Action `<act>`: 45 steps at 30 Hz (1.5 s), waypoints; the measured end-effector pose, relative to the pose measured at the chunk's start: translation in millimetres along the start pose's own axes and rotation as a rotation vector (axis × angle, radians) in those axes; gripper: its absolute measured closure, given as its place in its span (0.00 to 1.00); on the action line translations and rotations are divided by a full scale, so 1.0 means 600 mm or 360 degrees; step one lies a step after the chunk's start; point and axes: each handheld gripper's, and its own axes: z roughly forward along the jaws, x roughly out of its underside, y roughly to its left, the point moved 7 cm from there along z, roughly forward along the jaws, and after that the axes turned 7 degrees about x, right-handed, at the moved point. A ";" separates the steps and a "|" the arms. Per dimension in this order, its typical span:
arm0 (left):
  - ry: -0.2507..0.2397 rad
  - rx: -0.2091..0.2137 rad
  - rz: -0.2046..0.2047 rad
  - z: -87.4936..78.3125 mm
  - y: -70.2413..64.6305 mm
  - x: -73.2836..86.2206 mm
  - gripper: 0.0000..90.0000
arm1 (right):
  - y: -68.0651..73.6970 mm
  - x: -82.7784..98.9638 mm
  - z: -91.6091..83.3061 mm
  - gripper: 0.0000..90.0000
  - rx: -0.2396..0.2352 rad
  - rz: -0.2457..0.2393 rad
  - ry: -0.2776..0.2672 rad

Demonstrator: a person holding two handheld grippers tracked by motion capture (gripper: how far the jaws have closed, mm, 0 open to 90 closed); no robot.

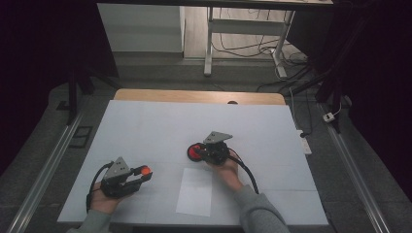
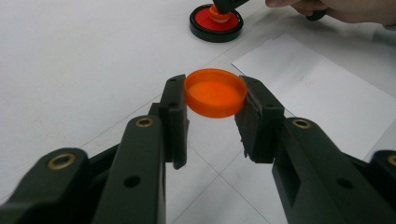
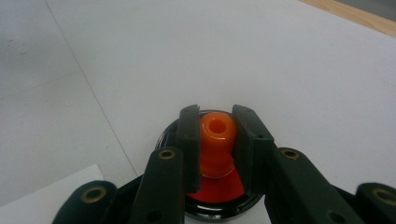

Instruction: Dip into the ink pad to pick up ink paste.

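High view: the left gripper (image 1: 144, 173) grips an orange cap (image 1: 144, 170) above the desk (image 1: 145, 126). The right gripper (image 1: 200, 152) clamps an orange stem (image 3: 216, 140), apparently a stamp handle, on the red ink pad (image 1: 195, 153); stamping the paper (image 1: 195, 191) seems left.

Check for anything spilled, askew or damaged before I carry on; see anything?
Nothing stands out. The left gripper holds the orange cap level; the right gripper grips the bottle neck. No spill shows on the table.

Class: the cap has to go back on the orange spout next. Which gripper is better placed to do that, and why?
Probably the left. The left gripper is shut on the orange cap, free above the table. The right gripper clamps the spout over the black dish, steadying it.
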 end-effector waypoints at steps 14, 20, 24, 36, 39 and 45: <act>-0.0003 -0.0005 -0.0005 -0.002 0.002 -0.001 0.72 | 0.001 0.002 0.000 0.81 0.0023 0.0009 -0.0022; -0.0005 -0.0012 -0.0009 -0.003 0.004 0.000 0.72 | 0.002 0.002 0.000 0.81 0.0032 0.0022 -0.0033; -0.0015 -0.0018 -0.0007 -0.006 0.004 -0.003 0.72 | 0.002 0.002 0.000 0.81 0.0027 0.0029 -0.0040; -0.0045 -0.0032 0.0007 -0.010 0.001 -0.012 0.72 | -0.028 -0.067 -0.086 0.81 -0.0043 0.0220 -0.0369; -0.0033 -0.0031 0.0009 -0.009 0.000 -0.010 0.72 | -0.025 -0.067 -0.089 0.81 -0.0058 0.0212 -0.0356; -0.0034 -0.0026 0.0006 -0.008 0.001 -0.010 0.72 | -0.020 -0.066 -0.085 0.81 -0.0069 0.0190 -0.0331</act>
